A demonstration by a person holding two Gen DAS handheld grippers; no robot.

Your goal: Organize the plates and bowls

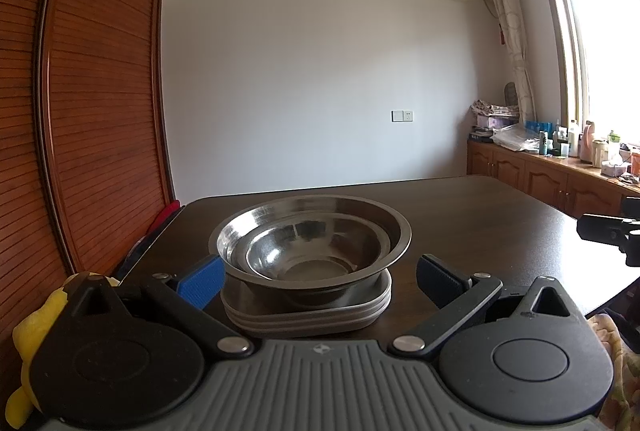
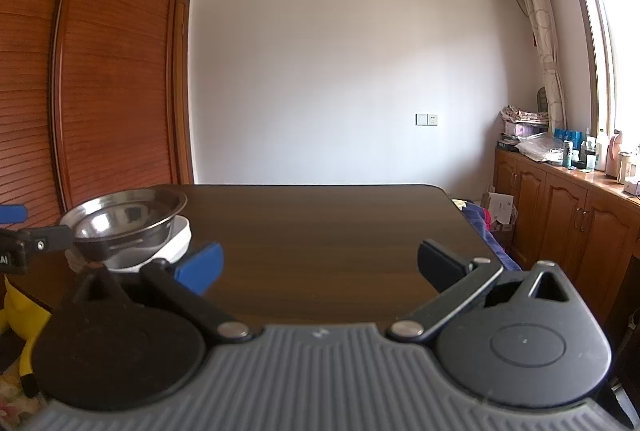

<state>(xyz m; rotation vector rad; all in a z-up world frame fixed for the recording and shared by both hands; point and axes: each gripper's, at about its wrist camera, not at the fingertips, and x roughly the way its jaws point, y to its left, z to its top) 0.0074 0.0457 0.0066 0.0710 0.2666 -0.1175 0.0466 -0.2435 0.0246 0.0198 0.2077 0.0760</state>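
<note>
Two steel bowls [image 1: 310, 231], nested one inside the other, sit on a stack of white plates [image 1: 304, 317] on the dark wooden table [image 1: 460, 215]. My left gripper [image 1: 320, 277] is open, its fingers on either side of the stack and not touching it. In the right wrist view the bowls [image 2: 124, 219] and plates [image 2: 176, 239] stand at the left of the table [image 2: 320, 231]. My right gripper [image 2: 318, 265] is open and empty over bare table, to the right of the stack. The left gripper's fingers [image 2: 12, 213] show at the left edge.
A louvred wooden wardrobe [image 1: 80, 111] stands on the left. A low cabinet [image 1: 560, 175] with bottles and clutter runs under the window on the right. A yellow plush toy [image 1: 28, 343] lies by the table's near left corner. The right gripper's finger [image 1: 608, 231] shows at the right edge.
</note>
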